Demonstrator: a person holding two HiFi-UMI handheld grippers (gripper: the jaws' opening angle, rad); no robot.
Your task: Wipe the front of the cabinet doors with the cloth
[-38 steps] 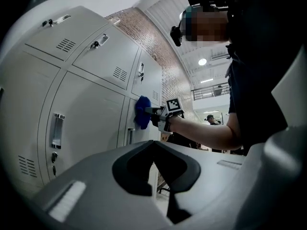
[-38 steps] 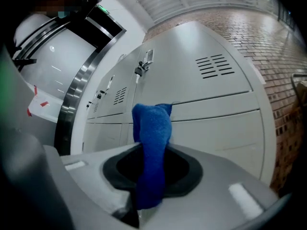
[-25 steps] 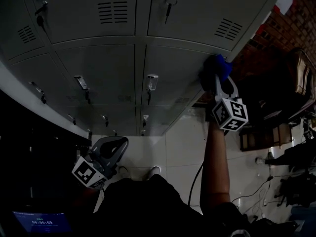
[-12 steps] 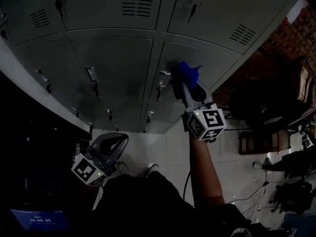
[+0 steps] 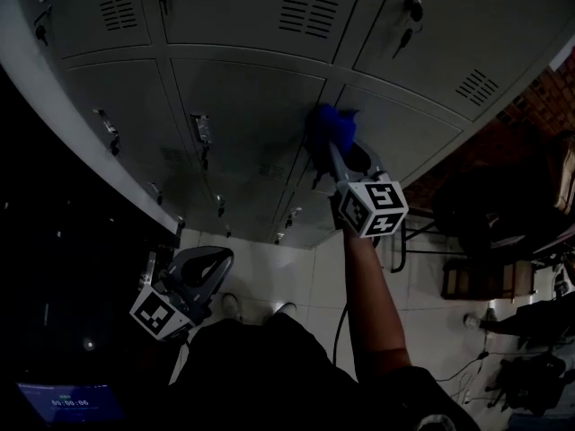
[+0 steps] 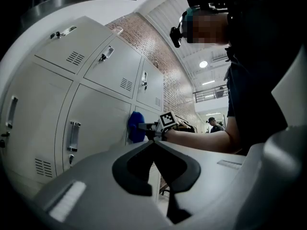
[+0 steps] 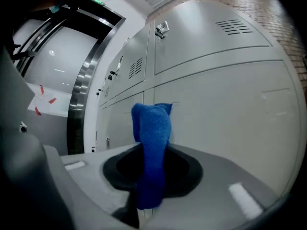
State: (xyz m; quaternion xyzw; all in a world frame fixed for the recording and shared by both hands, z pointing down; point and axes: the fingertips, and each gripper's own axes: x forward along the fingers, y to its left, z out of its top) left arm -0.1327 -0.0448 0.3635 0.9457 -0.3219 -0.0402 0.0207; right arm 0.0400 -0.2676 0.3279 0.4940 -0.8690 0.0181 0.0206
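Head view dim, murky — gripper views brighter, ceiling lamp [image 6: 205, 63] glare beyond the cabinet doors [image 6: 96, 114], fisheye-warped edges.

Blue cloth [image 5: 331, 126], pale grey cabinet doors [image 5: 243, 106], black-and-white square-patterned marker cube [image 5: 373, 209], reddish-brown brick wall [image 6: 163, 56], white floor tiles [image 5: 287, 272].

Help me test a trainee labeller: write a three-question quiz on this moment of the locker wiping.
1. Multiple choice: the blue cloth is
A) lying on the floor
B) held against the grey locker doors
C) draped over a chair

2. True or false: the left gripper hangs low, clear of the lockers, with its jaws together and nothing between them.

3. Fill the gap: the cloth is clamped in the ___ gripper.

Key: 1 B. 2 True. 3 Right: the right gripper has its jaws closed on the cloth.
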